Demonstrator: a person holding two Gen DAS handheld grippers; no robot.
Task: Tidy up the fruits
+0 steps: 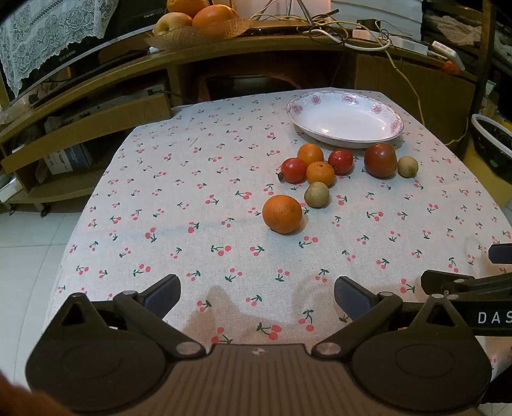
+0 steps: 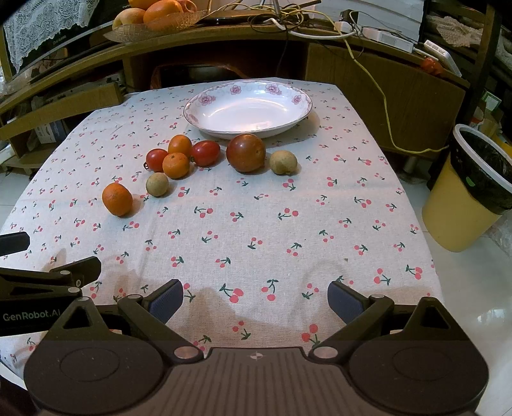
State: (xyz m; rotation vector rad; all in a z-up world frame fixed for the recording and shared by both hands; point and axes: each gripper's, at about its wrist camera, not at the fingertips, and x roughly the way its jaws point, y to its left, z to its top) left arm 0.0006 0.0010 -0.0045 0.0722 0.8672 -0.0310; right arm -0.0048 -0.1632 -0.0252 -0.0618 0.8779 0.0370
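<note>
- The table wears a pale cloth printed with small red cherries.
- Behind it runs a long brown wooden shelf unit, open underneath and dim inside.
- On top of the unit sits a woven basket of oranges and an apple, beside a tangle of cables and white power strips.
- A lace cloth drapes over a dark screen at the far left.
- A yellow waste bin with a black liner stands on the glossy white tiled floor to the right.
- Warm indoor light falls across the scene.
</note>
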